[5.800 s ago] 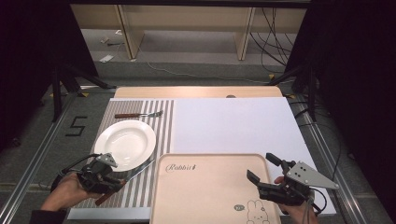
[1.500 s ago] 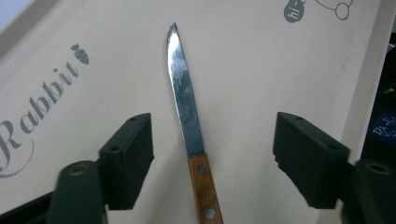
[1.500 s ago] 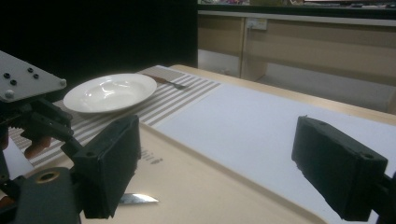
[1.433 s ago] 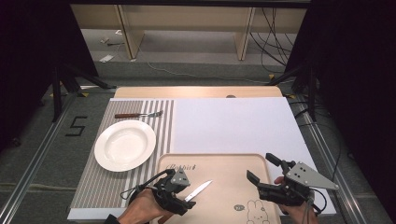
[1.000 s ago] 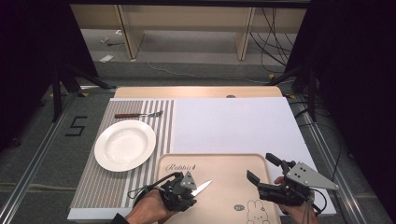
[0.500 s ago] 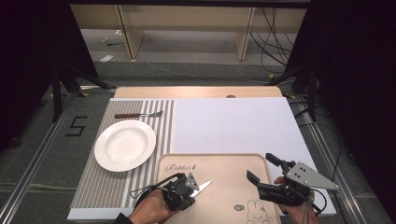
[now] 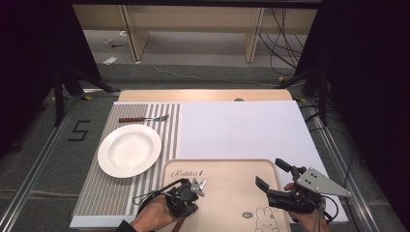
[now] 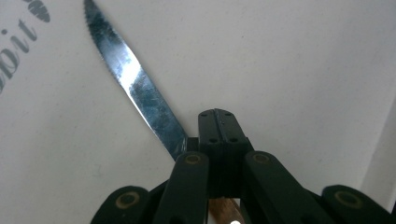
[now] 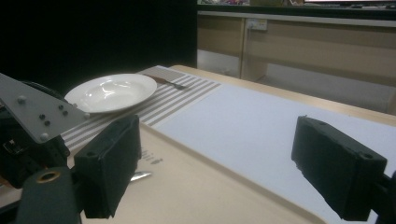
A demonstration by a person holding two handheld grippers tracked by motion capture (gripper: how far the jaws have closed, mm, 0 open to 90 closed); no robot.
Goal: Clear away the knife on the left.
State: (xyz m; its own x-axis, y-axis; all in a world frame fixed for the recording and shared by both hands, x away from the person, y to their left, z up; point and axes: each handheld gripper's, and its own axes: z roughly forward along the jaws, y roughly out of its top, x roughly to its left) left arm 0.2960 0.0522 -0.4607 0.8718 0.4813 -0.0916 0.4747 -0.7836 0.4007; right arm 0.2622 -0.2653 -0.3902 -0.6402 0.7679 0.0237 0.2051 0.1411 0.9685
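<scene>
The left tool [image 7: 189,192] clamps a wooden-handled steel table knife [image 8: 135,81], blade low over the pale wooden tray [image 7: 227,169] on the table. Best lower it flat before letting go. The right tool [image 7: 273,174] hovers spread, empty. The tray reads "Rabbit".

The left gripper [image 8: 217,133] has its black jaws pressed together on a knife [image 8: 135,81], gripping it where the blade meets the handle. The serrated steel blade runs up and to the left, over a pale tray [image 8: 289,70]. A strip of brown wooden handle shows below, between the gripper's arms. Dark printed lettering [image 8: 16,44] sits at the tray's upper left, near the blade tip.
</scene>
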